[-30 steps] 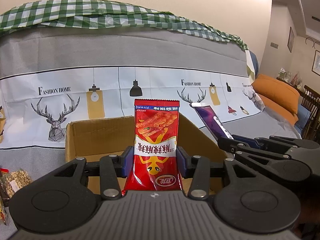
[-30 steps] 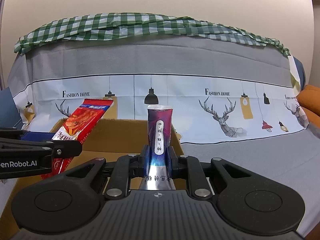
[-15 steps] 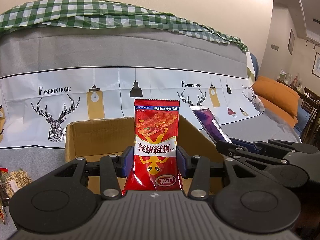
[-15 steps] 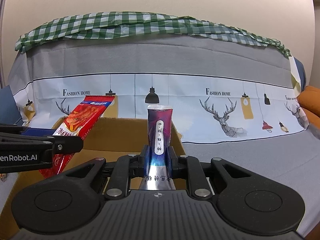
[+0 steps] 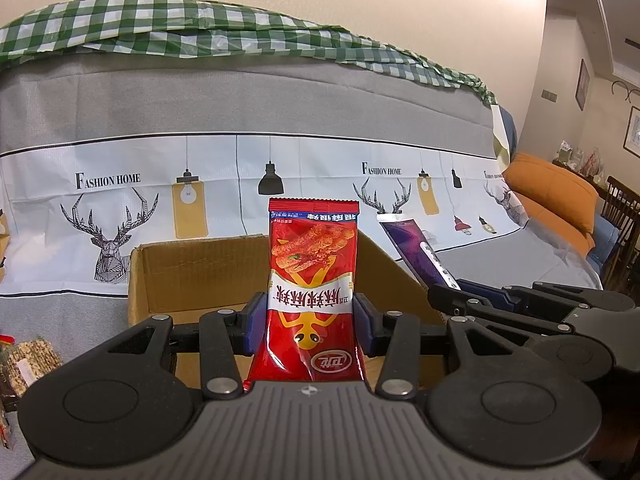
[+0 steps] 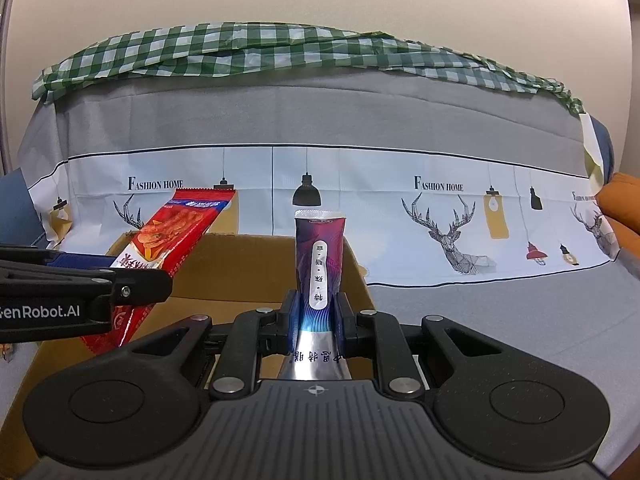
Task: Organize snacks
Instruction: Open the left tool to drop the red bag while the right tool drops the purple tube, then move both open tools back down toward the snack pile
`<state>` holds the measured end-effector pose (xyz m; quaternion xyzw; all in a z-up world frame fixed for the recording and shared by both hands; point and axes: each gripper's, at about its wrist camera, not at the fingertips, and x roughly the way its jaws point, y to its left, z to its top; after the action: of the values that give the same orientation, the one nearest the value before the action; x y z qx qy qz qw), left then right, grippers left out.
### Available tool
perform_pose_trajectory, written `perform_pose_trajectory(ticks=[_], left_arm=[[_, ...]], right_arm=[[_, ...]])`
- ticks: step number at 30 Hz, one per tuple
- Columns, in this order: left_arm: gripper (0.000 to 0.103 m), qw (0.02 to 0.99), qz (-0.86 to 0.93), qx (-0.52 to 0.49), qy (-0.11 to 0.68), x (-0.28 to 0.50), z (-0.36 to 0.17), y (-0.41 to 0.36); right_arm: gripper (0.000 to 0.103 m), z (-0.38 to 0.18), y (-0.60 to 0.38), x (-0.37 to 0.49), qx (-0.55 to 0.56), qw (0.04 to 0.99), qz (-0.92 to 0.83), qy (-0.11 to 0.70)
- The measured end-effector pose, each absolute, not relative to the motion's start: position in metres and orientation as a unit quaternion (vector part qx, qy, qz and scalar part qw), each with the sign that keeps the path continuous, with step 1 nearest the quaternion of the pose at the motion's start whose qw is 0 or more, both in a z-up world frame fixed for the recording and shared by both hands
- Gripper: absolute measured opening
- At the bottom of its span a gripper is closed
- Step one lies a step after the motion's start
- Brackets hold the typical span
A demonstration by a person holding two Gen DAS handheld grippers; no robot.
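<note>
My left gripper (image 5: 312,322) is shut on a red snack packet (image 5: 314,280), held upright over the open cardboard box (image 5: 192,276). My right gripper (image 6: 318,312) is shut on a purple snack packet (image 6: 319,256), also upright above the box (image 6: 240,276). In the left wrist view the right gripper (image 5: 452,300) and its purple packet (image 5: 416,252) sit at the right, over the box's right wall. In the right wrist view the left gripper (image 6: 132,284) and the red packet (image 6: 168,248) sit at the left, over the box.
A sofa under a grey and white deer-print cover (image 5: 104,216) stands behind the box, with a green checked cloth (image 6: 280,48) on top. More snack packets (image 5: 28,364) lie at far left. An orange cushion (image 5: 556,196) and a wooden chair (image 5: 620,216) are at right.
The right gripper with the purple packet has drifted left, closer to the left gripper. Both packets stay gripped.
</note>
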<state>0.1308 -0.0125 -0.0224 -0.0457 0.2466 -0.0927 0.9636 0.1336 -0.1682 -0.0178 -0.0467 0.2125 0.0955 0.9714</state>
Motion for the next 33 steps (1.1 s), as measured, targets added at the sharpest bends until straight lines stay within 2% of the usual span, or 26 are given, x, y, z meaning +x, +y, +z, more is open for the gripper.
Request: perform_pose_trajectory(ticks=[13, 14, 15, 16, 17, 18, 19, 23, 26, 30, 33], left_arm=[[0.051, 0.963, -0.098, -0.052, 0.246, 0.132, -0.022, -0.014], [0.055, 0.963, -0.102, -0.054, 0.245, 0.132, -0.021, -0.014], [0.066, 0.963, -0.104, -0.055, 0.244, 0.132, -0.020, -0.015], [0.073, 0.964, -0.103, -0.053, 0.241, 0.131, -0.019, -0.015], [0.074, 0.966, -0.099, -0.049, 0.235, 0.130, -0.018, -0.015], [0.075, 0.967, -0.098, -0.044, 0.231, 0.129, -0.018, -0.015], [0.075, 0.968, -0.098, -0.040, 0.228, 0.128, -0.017, -0.015], [0.074, 0.972, -0.091, -0.037, 0.215, 0.122, -0.014, -0.010], [0.066, 0.974, -0.092, -0.037, 0.204, 0.115, -0.011, 0.000], [0.037, 0.976, -0.096, -0.034, 0.191, 0.100, -0.005, 0.017], [0.028, 0.975, -0.103, -0.037, 0.195, 0.086, -0.001, 0.038]], right_arm=[[0.019, -0.017, -0.168, 0.133, -0.043, 0.971, 0.096, 0.216], [0.020, -0.017, -0.168, 0.133, -0.041, 0.970, 0.100, 0.218], [0.021, -0.017, -0.168, 0.134, -0.037, 0.969, 0.103, 0.220], [0.026, -0.017, -0.169, 0.133, -0.034, 0.970, 0.101, 0.220], [0.032, -0.016, -0.169, 0.133, -0.033, 0.971, 0.097, 0.217], [0.045, -0.015, -0.169, 0.133, -0.031, 0.971, 0.093, 0.216], [0.052, -0.015, -0.171, 0.133, -0.025, 0.972, 0.088, 0.215], [0.054, -0.014, -0.174, 0.135, -0.004, 0.972, 0.085, 0.220], [0.055, -0.014, -0.170, 0.135, -0.002, 0.972, 0.084, 0.220], [0.056, -0.013, -0.159, 0.132, 0.008, 0.971, 0.093, 0.220], [0.056, -0.012, -0.144, 0.128, 0.017, 0.969, 0.105, 0.221]])
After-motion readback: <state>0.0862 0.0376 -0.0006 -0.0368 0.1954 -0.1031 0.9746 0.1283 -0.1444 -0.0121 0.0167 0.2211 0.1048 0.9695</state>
